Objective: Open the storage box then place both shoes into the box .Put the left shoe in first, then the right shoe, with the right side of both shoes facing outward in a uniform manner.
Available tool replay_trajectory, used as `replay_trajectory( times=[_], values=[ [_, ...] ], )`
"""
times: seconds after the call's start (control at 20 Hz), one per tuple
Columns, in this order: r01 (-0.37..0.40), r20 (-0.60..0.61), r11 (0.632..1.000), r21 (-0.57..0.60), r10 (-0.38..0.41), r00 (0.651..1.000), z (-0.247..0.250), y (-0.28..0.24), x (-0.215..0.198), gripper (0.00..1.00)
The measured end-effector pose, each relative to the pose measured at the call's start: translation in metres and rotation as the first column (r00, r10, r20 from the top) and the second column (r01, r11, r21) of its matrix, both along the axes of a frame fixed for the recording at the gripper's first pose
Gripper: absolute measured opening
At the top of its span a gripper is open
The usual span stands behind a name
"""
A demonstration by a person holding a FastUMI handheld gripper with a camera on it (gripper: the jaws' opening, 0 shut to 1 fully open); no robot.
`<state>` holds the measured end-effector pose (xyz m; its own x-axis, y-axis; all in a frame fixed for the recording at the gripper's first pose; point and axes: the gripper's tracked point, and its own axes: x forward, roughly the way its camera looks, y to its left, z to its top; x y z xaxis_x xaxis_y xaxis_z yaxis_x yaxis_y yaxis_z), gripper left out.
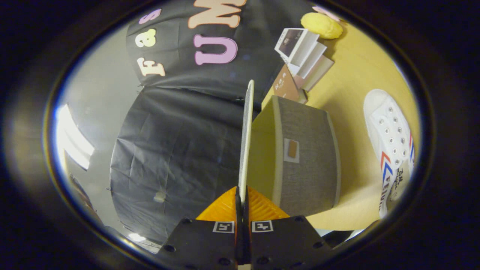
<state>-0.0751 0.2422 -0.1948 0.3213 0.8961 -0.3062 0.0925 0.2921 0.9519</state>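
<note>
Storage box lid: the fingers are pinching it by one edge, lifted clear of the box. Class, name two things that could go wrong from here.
1. The lid is held by a thin edge only, between the closed fingers; it might slip or twist out.
2. The grey storage box sits close beside the lid, so swinging the lid could knock it towards the white shoe.

The gripper [242, 197] was rolled onto its side, so the scene ahead of it appeared turned a quarter turn. Its two jaws were drawn almost fully together, pressing from both sides on the near edge of the thin box lid [246, 138], which ran edge-on straight out ahead from between them.
</note>
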Motion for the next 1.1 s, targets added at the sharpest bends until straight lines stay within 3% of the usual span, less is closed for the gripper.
replay_trajectory(
  times=[0.6,1.1],
  values=[
    [-0.069,0.142,0.998,0.001,0.068,0.988,0.086,0.071,0.014,0.03],
    [-0.132,0.196,0.991,0.002,0.129,0.972,0.105,0.151,0.015,0.03]
  ],
)
